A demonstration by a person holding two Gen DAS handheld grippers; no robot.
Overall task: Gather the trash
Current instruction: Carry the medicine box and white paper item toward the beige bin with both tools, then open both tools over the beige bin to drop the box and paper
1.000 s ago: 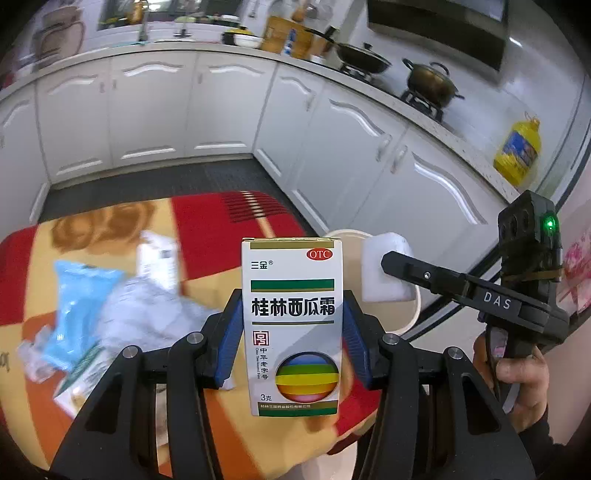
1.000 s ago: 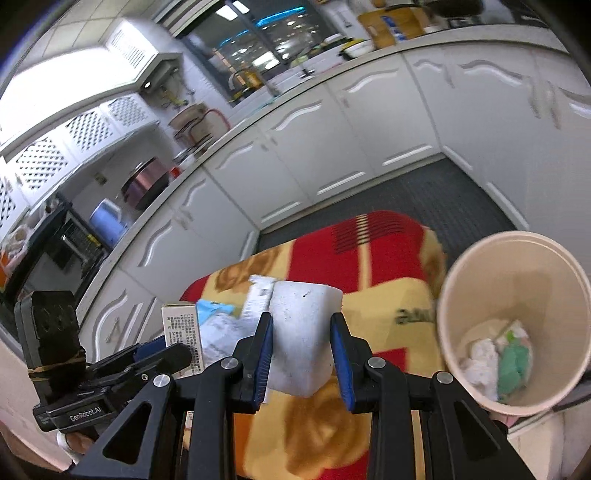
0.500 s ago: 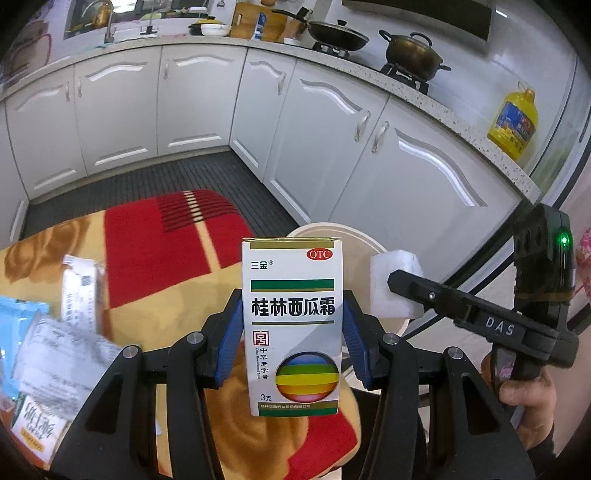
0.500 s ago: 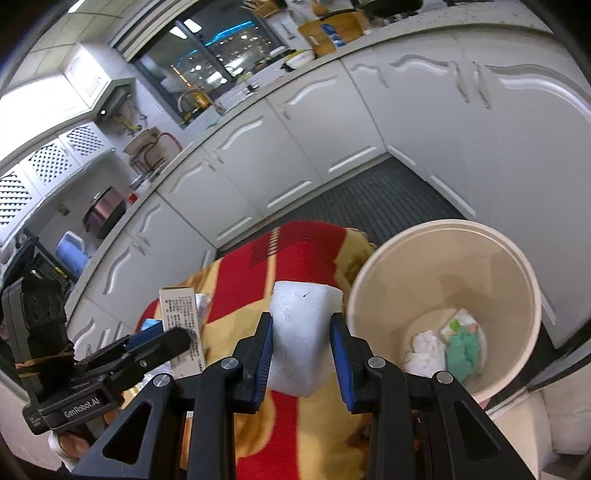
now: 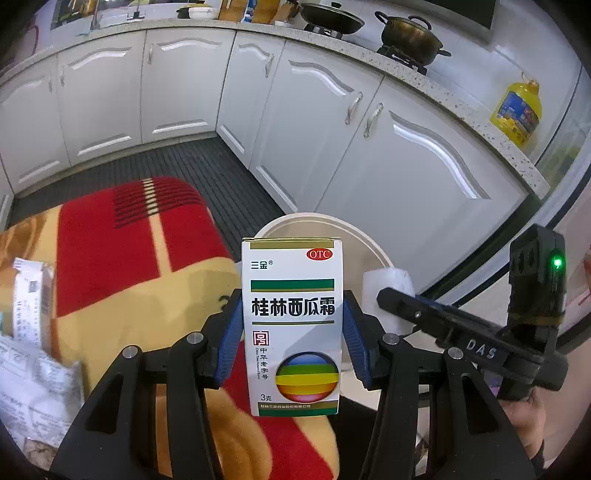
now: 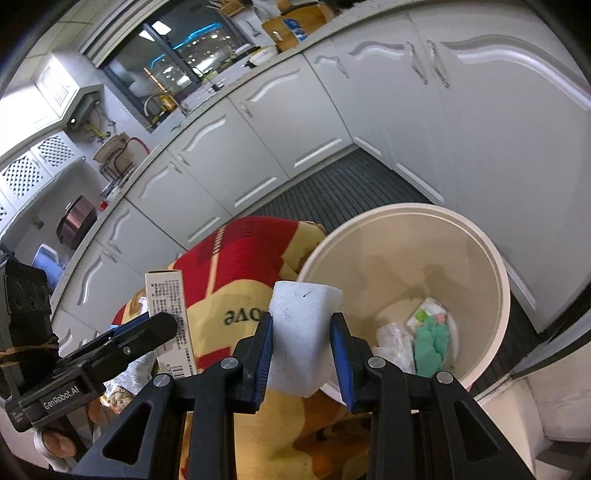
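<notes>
My left gripper is shut on a white medicine box with green bars and a rainbow ball, held upright above the blanket's right end. The box also shows in the right wrist view. My right gripper is shut on a white foam block, held at the near left rim of the cream trash bin. The block and the bin's rim also show in the left wrist view. Crumpled white and green trash lies in the bin.
A red and yellow blanket covers the table. Paper wrappers lie at its left. White kitchen cabinets run behind, with a dark floor mat between. Pots and a yellow oil jug stand on the counter.
Both grippers have moved right along the table toward the bin, each keeping its load. The bin now looks nearer and the wrappers have slid to the left edge.
</notes>
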